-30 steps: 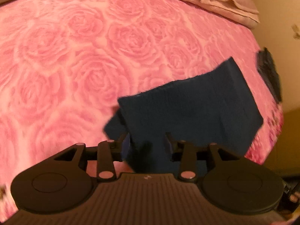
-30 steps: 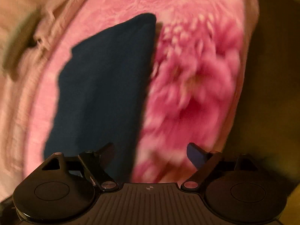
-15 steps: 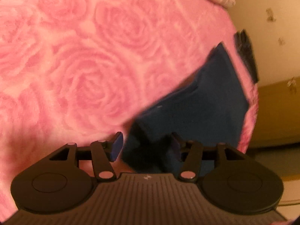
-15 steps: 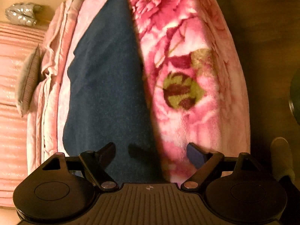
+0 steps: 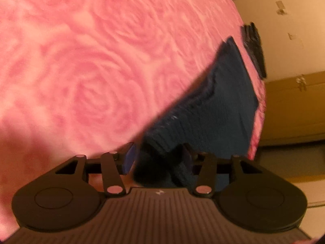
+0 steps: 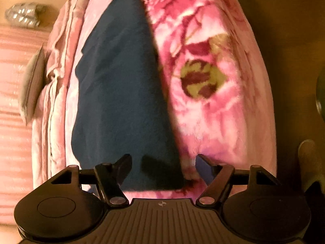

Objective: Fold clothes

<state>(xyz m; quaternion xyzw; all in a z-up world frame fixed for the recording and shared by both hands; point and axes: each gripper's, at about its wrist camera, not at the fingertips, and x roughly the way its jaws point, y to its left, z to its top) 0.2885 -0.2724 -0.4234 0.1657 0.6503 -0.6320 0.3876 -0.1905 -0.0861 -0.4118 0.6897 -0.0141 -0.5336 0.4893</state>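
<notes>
**Left-wrist view: navy garment between your parted jaws on a pink bed**

Left-wrist view shows your left gripper (image 5: 157, 158) low over a pink rose-patterned blanket (image 5: 91, 61). Its jaws stand apart, and a bunched, ribbed end of the navy garment (image 5: 219, 105) sits between them. Cloth reaches the right finger, while a gap shows beside the left finger, so the jaws are released rather than clenched. From there the garment stretches away toward the blanket's far right edge. A second dark item (image 5: 255, 46) lies just past it at that edge, beside a cream wall (image 5: 284, 30). Below the wall runs a wooden furniture piece (image 5: 292, 109).

Right-wrist view shows your right gripper (image 6: 162, 166) with jaws spread wide, grasping nothing. The navy garment (image 6: 121, 81) lies flat and long, its near end directly under the left finger. It runs along the bed's top, just beside the edge where the blanket drops into a large flower print (image 6: 203, 77). Left of the garment sit folded pale pink linens (image 6: 54, 71). A silver decoration (image 6: 22, 16) hangs on the wall.
</notes>
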